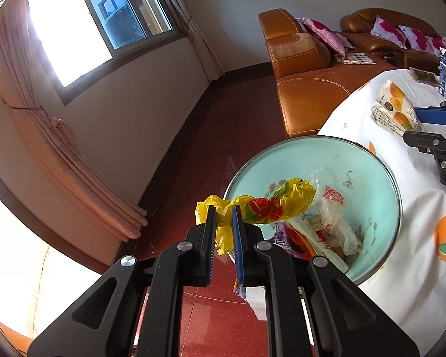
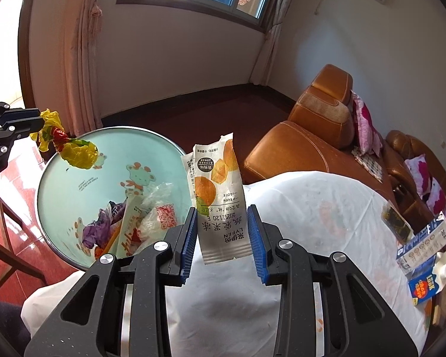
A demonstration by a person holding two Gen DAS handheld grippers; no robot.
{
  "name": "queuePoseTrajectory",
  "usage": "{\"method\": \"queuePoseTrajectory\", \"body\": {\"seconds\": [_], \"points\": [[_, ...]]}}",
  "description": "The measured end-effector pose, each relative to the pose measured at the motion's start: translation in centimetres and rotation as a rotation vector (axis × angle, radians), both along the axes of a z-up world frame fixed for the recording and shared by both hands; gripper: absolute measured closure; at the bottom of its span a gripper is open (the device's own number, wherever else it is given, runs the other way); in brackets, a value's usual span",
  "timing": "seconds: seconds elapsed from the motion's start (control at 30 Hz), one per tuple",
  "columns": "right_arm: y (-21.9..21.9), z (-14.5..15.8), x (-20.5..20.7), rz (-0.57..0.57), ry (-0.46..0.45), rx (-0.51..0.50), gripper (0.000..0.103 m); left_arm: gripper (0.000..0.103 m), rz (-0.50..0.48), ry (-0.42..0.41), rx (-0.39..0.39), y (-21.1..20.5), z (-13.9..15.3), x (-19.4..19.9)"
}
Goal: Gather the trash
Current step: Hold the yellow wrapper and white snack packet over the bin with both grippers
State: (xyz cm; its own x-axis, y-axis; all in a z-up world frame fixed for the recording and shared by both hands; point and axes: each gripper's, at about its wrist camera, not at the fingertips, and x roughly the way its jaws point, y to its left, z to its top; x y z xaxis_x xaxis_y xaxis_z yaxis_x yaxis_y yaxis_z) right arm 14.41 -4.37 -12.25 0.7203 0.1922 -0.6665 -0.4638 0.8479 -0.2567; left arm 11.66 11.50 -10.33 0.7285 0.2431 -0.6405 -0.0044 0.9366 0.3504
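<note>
— Black linkage arms and blue ribbed pads fill the bottom of the left wrist view: that is the left gripper (image 1: 224, 212), jaws nearly together, pinching a crumpled yellow wrapper (image 1: 264, 205) with red and green print.

— Where does that wrapper hang?

— Over the near rim of the mint-green basin (image 1: 371, 175); its free end reaches in above the trash pile (image 1: 318, 232) at the bottom. From the right wrist view the same wrapper (image 2: 71, 148) sits at the basin's far left edge, gripped at its twisted end by the left gripper (image 2: 40, 123).

— And the right gripper?

— The right gripper (image 2: 223, 220) stands partly open, its pads clamped on the two side edges of a white snack packet (image 2: 217, 196) printed with orange fruit. The packet stands upright, lifted clear of the white tablecloth (image 2: 312, 208), just to the right of the basin (image 2: 74, 184).

— What is already in the basin?

— A purple wrapper (image 2: 98, 229), a clear crumpled bag with a red label (image 2: 163, 214), and an orange-and-white pack, all heaped at the near side.

— Anything left on the table?

— A dark green packet (image 2: 397, 221) and two blue cartons (image 2: 425, 255) lie at the right edge of the cloth, well apart from the basin. A brown leather sofa (image 2: 306, 139) with pink cushions stands behind the table.
</note>
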Motion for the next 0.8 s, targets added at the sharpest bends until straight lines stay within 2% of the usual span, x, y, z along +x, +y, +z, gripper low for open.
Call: {"method": "queuePoseTrajectory", "body": {"seconds": [0.8], "points": [[2.6,0.3,0.1,0.05,-0.01,-0.018,0.069,0.092,0.014,-0.032,0.0,0.9,0.6,-0.3]]}}
